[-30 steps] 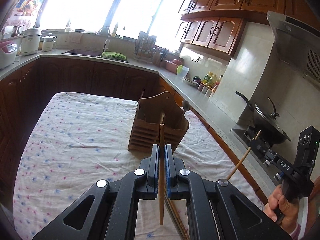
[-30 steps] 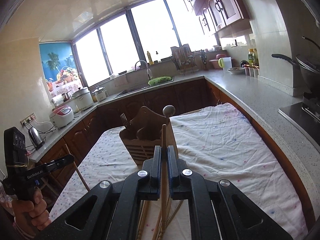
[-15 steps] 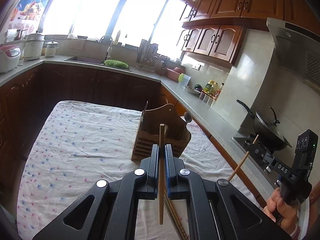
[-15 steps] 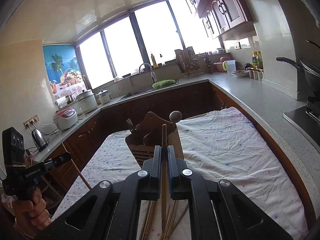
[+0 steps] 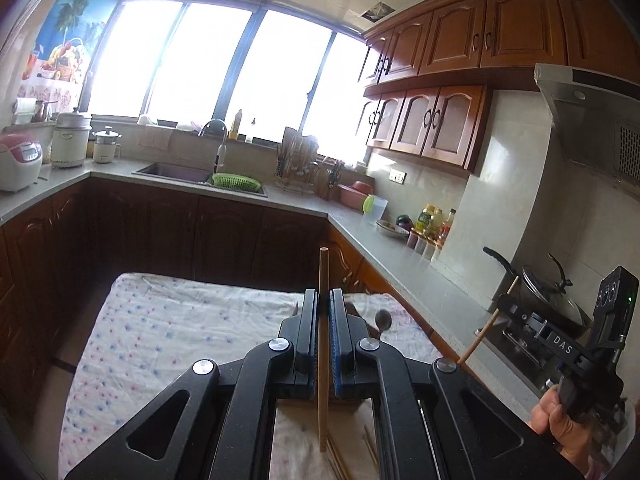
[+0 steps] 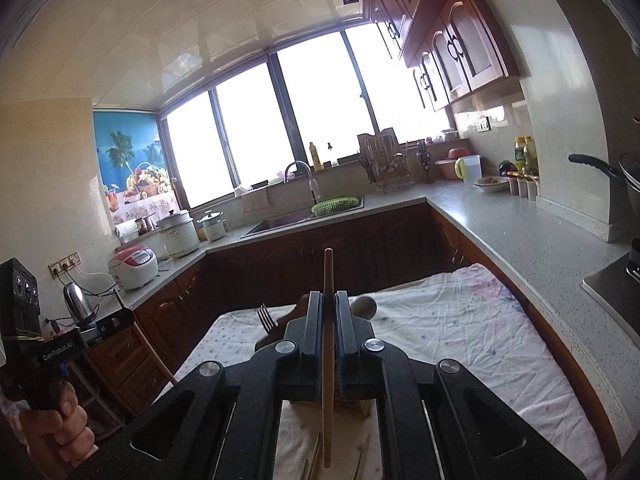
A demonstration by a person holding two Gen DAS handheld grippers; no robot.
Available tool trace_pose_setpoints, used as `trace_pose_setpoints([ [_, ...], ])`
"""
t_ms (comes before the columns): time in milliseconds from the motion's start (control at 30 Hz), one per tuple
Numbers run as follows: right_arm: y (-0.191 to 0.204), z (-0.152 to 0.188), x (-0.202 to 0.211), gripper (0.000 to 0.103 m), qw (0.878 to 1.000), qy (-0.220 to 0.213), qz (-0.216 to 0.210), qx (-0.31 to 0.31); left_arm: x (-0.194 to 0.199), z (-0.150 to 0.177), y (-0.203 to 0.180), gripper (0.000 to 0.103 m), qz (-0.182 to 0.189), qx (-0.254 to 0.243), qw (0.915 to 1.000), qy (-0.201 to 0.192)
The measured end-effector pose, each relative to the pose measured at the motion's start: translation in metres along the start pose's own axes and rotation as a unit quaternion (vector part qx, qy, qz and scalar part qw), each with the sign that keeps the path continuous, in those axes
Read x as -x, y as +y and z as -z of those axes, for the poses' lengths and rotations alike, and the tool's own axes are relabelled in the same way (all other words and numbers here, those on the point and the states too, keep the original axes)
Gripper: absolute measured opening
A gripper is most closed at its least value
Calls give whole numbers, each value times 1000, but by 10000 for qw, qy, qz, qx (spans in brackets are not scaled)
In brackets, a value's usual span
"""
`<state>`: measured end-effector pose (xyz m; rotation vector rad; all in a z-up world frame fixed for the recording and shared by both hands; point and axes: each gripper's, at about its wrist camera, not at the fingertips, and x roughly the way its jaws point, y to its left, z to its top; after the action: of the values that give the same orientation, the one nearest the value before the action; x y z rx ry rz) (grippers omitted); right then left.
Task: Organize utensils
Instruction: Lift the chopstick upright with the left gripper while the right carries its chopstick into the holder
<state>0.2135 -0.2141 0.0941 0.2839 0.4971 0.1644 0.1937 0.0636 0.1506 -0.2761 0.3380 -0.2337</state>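
My left gripper [image 5: 324, 294] is shut on a wooden chopstick [image 5: 324, 268] that stands upright between the pads. My right gripper [image 6: 329, 296] is likewise shut on a second chopstick [image 6: 329, 272]. The wooden utensil holder [image 6: 294, 316] sits just beyond both grippers and is mostly hidden behind the jaws. A fork [image 6: 266, 316] and a round spoon end [image 6: 366, 305] stick out of it; the spoon end [image 5: 384, 319] also shows in the left wrist view. Loose chopsticks [image 6: 316, 456] lie on the cloth under the grippers. Each view shows the other hand-held gripper at its edge.
A floral cloth [image 5: 160, 340] covers the table. An L-shaped counter runs behind it with a sink [image 5: 188, 172], a rice cooker [image 5: 18, 160] and a kettle [image 6: 78, 300]. A wok [image 5: 552, 296] sits on the stove at the right.
Both grippers have risen and tipped upward, each keeping its chopstick. The holder has sunk in both views and is now largely hidden behind the jaws.
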Motion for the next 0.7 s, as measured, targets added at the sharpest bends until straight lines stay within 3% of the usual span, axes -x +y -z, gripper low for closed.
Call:
trace_pose_setpoints([
  [167,1,-33,-27,5,9995,-325,7,12,-32,-27,1,3,-197,-12,9992,-361],
  [333,-1,-51,-61,5,9985,-550,72,26,-78,-31,3,3,-174,71,9984,-530],
  [467,-4,-44,-89,5,9984,-547,135,39,-119,-6,10,3,-211,29,9987,-467],
  [700,-13,-3,-120,5,9991,-349,223,98,-179,43,25,3,-320,169,9993,-123],
])
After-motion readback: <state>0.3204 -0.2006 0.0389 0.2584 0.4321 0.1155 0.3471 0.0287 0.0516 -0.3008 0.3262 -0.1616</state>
